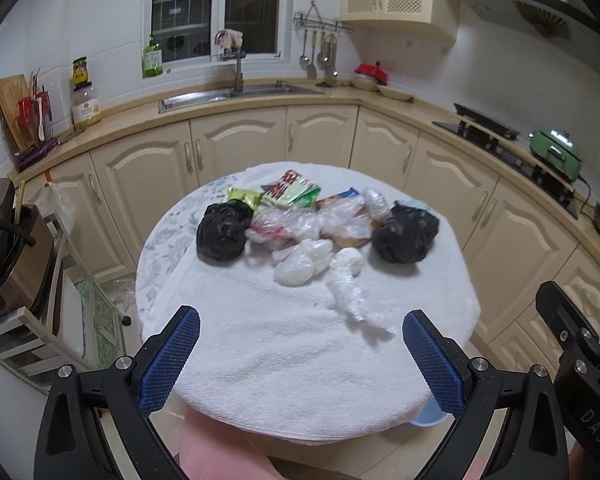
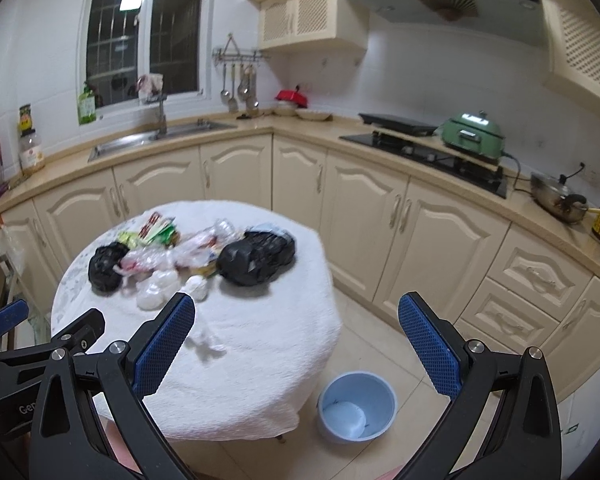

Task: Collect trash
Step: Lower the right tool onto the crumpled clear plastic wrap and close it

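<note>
Cream cabinets (image 2: 440,232) with arched panel doors curve round the kitchen under a tan counter (image 1: 260,98); a steel sink (image 1: 204,98) sits below the window. In front stands a round table (image 1: 300,360) draped in a white, nubbly terry cloth. The trash lies in a loose heap on its far half. Two crumpled black bags, one left (image 1: 222,232) and one right (image 1: 404,234), glossy and ball-shaped, flank the pile. Between them lie clear crinkled plastic (image 1: 300,224), green-and-red snack wrappers (image 1: 292,192), and nearer, two milky white wads (image 1: 304,260) and a twisted strip of film (image 1: 352,300) trailing toward the near edge. A pale blue round bin (image 2: 356,408), smooth plastic, stands on the tiled floor just beside the table on its right, with something whitish in its bottom. On the counter sit a green cooker (image 2: 472,134), a steel pan (image 2: 556,198) and a jar (image 1: 85,108).

The left gripper (image 1: 300,360) hangs over the table's near edge, its blue, finely ribbed pads spread wide and empty. The right gripper (image 2: 296,352) is likewise spread wide, holding nothing, over the table's right edge and floor.
</note>
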